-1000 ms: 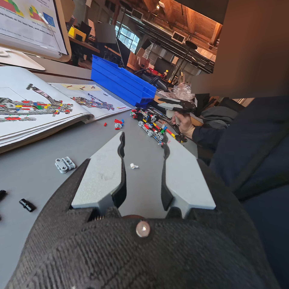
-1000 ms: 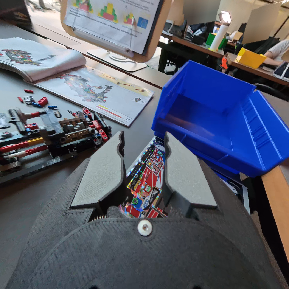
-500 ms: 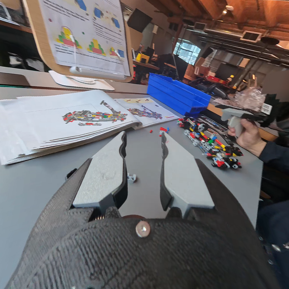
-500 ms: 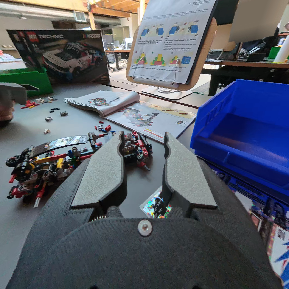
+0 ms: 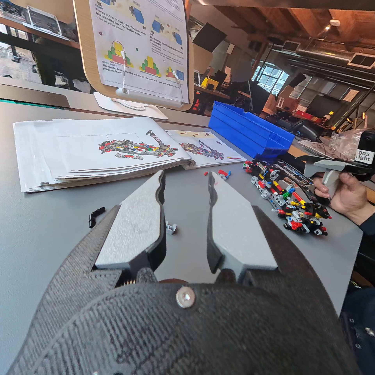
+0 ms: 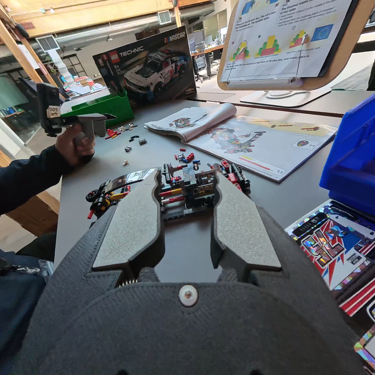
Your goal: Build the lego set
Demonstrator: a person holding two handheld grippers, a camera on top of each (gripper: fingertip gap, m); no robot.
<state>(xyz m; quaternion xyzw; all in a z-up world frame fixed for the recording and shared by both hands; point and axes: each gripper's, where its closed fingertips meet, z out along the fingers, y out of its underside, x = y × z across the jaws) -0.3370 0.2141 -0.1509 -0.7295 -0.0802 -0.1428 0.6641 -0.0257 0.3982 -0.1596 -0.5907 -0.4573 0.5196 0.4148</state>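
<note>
Grey tabletop (image 5: 50, 233) carries one half-built toy car frame (image 6: 194, 188), one open instruction booklet (image 5: 105, 150), one boxed set (image 6: 150, 67) standing at the far edge, and one paper sheet on a wooden stand (image 6: 284, 40). Two bins show: a blue bin (image 6: 353, 162) whose inside is cut off by the picture edge, and a green bin (image 6: 105, 105) whose contents are hidden behind its wall. One shiny sticker sheet (image 6: 332, 249) lies beside the blue bin, partly cropped.

Loose small pieces are scattered between booklet and frame; they are too small and many to count surely. Nearest the left gripper (image 5: 185, 182) are one pale grey brick (image 5: 171, 228), half hidden by the finger, and one black pin (image 5: 95, 215). Its fingers stand apart with only bare table between them.

Fingers of the right gripper (image 6: 186, 182) are also spread, hovering over the middle of the car frame, holding nothing; whether the tips touch it cannot be told. Each gripper is held by a hand (image 6: 75, 144).
</note>
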